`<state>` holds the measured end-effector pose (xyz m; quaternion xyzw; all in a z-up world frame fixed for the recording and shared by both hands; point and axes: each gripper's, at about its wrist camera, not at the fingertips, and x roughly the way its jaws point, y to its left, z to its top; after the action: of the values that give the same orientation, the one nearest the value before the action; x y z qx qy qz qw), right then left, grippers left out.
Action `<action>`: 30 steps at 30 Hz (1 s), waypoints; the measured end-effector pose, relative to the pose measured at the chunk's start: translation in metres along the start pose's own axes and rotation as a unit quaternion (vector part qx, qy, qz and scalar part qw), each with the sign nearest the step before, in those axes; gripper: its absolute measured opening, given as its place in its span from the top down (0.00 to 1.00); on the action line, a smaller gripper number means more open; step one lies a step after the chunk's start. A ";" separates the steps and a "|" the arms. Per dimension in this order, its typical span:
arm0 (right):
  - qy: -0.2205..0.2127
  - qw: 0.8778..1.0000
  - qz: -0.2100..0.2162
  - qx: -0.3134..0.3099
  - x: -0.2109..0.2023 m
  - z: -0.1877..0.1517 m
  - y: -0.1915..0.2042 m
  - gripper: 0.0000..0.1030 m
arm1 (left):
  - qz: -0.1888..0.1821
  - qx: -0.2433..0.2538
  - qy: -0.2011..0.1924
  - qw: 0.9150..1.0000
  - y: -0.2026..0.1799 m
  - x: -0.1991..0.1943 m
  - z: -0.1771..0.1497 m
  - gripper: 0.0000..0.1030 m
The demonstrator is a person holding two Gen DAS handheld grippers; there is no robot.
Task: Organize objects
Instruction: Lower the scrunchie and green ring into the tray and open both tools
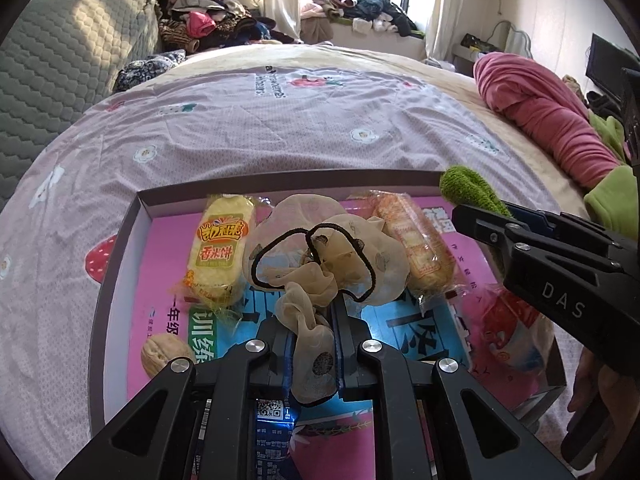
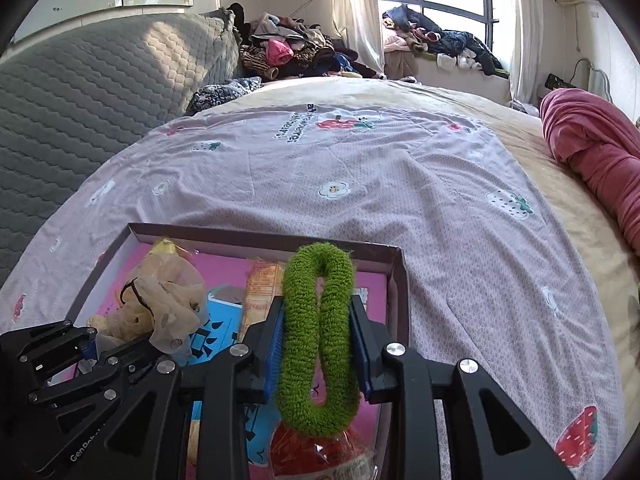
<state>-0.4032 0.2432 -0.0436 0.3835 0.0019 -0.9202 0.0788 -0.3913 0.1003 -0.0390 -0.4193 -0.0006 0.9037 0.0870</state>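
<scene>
My left gripper [image 1: 316, 316] is shut on a beige sheer scrunchie [image 1: 320, 248] with a black edge, held over a shallow box [image 1: 116, 256] on the bed. The box holds a pink workbook [image 1: 160, 304], a yellow rice-cracker pack [image 1: 220, 248], an orange cracker pack [image 1: 416, 244], a walnut [image 1: 164, 354] and a red packet [image 1: 508, 332]. My right gripper [image 2: 318, 304] is shut on a green fuzzy scrunchie [image 2: 296, 360], above the box's right side [image 2: 394, 280]. In the right wrist view the left gripper [image 2: 90, 340] and its beige scrunchie [image 2: 168, 308] sit lower left.
The box lies on a pale quilt with strawberry prints [image 2: 360, 184]. A grey quilted headboard [image 1: 60, 60] stands at left. A rolled pink blanket [image 1: 552, 120] and a green cloth [image 1: 612, 200] lie at right. Piles of clothes [image 1: 216, 20] sit behind the bed, by the window.
</scene>
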 end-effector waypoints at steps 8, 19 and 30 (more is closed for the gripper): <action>0.026 1.000 -0.003 -0.001 0.012 -0.006 0.001 0.68 | 0.002 0.004 0.014 1.000 -0.001 0.012 -0.004 0.83; 0.032 0.999 0.004 0.013 0.014 -0.008 -0.004 0.66 | 0.005 0.009 0.016 1.000 -0.002 0.014 -0.006 0.68; 0.021 1.000 0.001 0.017 0.010 -0.006 -0.003 0.52 | 0.010 0.006 0.009 1.000 -0.002 0.009 -0.006 0.44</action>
<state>-0.4067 0.2454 -0.0551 0.4039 -0.0125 -0.9118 0.0730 -0.3922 0.1033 -0.0493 -0.4268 0.0102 0.9007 0.0804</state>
